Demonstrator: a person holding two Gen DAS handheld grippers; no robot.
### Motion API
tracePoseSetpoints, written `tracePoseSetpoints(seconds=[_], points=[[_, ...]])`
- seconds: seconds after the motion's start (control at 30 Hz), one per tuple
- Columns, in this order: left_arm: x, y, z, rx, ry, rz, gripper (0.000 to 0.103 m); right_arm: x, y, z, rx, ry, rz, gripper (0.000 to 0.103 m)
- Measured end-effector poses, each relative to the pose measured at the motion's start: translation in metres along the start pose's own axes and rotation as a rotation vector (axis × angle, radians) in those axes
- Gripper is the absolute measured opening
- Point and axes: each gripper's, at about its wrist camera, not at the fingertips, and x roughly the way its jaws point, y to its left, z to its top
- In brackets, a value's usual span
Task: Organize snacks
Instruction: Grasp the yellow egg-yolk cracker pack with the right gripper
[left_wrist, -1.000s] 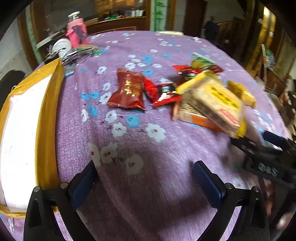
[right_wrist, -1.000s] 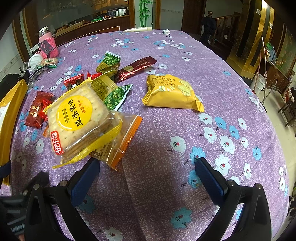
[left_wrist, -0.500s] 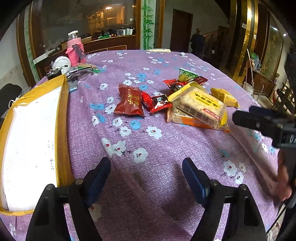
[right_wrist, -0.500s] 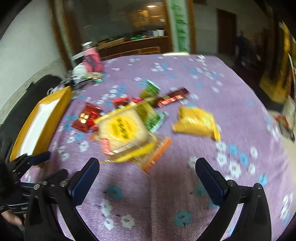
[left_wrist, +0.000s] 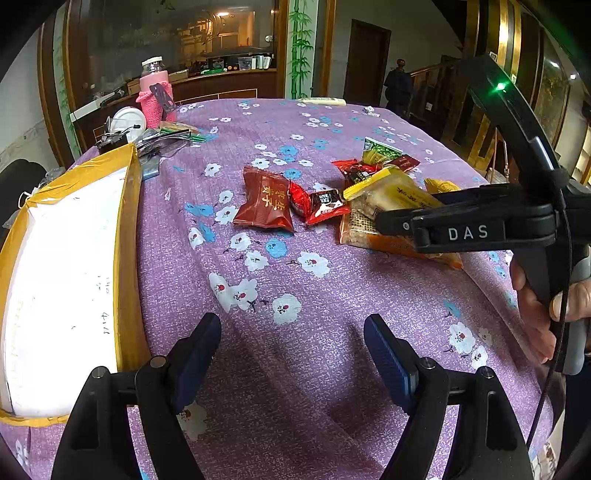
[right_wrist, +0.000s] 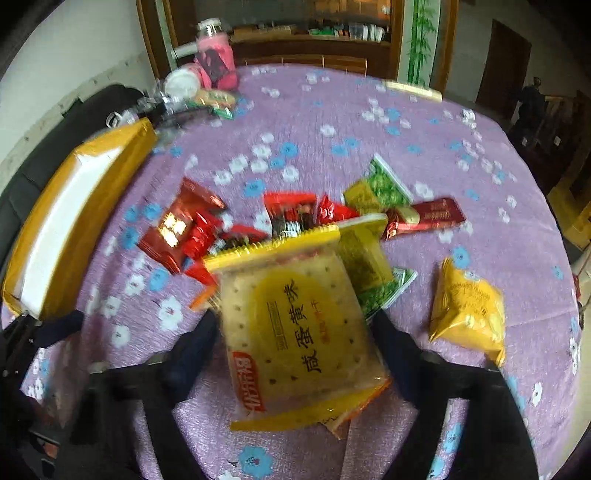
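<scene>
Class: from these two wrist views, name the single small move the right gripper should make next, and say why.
Probably finish closing: the right gripper straddles the cracker packet, its jaws closing, so it should grip before lifting toward the yellow-edged box. The left gripper is empty.

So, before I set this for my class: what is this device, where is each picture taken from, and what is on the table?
There is no robot here. A person holds a hand-held gripper in each hand, each with two blue-padded fingers and a wide-angle camera looking along them.

The left picture looks over the left gripper, which is open and empty. At the right of that view you see the person's hand holding the other tool.

The right picture looks over the right gripper. Its jaws are closing on either side of a cracker pack. The blur hides whether the pads already press on it.

On the flowered tablecloth lie more snacks: a dark red packet, a green packet and a yellow packet. A yellow-edged box sits to the left.
</scene>
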Motion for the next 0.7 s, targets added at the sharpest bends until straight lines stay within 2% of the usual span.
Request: tracePoseSetpoints(seconds=[0.2,0.33,0.43,0.5,0.6,0.7], points=[[0.000,-0.001,0.000,0.000,-0.001,-0.002,0.083,-0.015,-0.015,-0.006,0.010,-0.027,0.016,0.072],[0.000,-0.001,0.000,-0.001,-0.001,-0.002,0.083,-0.010,-0.042,-0.005,0.047,-0.049,-0.070,0.071],[0.000,-0.001,0.000,0.000,-0.001,-0.001,0.083,-0.008,-0.046,-0.006,0.003,-0.077,-0.225,0.071],[0.000,-0.001,0.000,0.000,0.000,0.001,0.083,-0.006,-0.047,-0.007,-0.022,-0.084,-0.264,0.071],[0.000,-0.001,0.000,-0.001,-0.001,0.000,0.083,0.000,-0.042,-0.011,-0.107,-0.086,-0.373,0.071],[-0.001,-0.002,0.000,0.000,0.000,0.000,0.083,0.003,-0.045,-0.017,-0.126,-0.082,-0.395,0.071]])
